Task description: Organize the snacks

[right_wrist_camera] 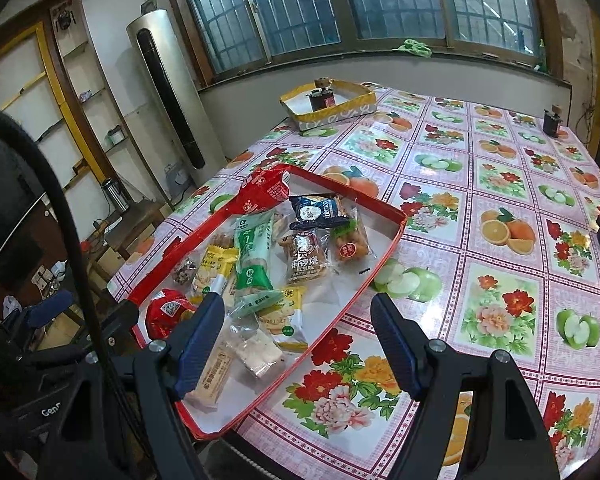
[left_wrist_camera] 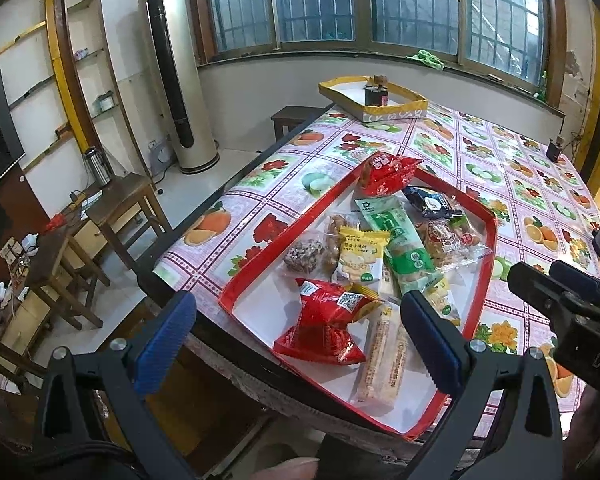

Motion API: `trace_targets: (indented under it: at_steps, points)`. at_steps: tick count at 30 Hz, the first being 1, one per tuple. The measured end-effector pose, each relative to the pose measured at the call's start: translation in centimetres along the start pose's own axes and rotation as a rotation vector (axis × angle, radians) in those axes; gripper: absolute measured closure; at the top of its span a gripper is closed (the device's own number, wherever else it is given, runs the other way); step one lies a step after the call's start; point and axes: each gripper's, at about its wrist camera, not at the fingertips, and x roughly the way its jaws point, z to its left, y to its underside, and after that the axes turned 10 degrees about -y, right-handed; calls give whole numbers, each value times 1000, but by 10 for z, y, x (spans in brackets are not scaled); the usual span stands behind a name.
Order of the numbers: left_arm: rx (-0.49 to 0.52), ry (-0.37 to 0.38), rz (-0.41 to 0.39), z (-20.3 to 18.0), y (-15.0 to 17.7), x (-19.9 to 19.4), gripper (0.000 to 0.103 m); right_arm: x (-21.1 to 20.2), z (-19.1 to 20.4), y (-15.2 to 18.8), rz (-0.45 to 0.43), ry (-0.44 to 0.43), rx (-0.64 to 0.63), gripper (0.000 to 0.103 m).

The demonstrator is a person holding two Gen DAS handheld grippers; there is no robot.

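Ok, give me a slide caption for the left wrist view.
Open left tongs above a red tray of mixed snacks.

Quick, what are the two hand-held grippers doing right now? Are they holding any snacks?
Left hand-held gripper: open, holding nothing, above the red tray.
Right hand-held gripper: open, holding nothing.

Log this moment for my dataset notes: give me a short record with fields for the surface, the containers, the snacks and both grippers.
surface: table with fruit-and-flower patterned plastic cloth
near container: shallow red-rimmed cardboard tray, at the table's near edge
snacks: mixed wrapped packets piled in it, including a red foil packet and a long green packet
far container: yellow-rimmed tray holding a small dark jar
left gripper: open, empty, above the snacks
right gripper: open, empty
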Motion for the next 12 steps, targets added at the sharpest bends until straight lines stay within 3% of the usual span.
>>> trace_targets:
  at_steps: [12]
  points:
    - [29, 11, -28, -6, -3, -6, 1, 0, -4, 0, 2, 7, 6, 27]
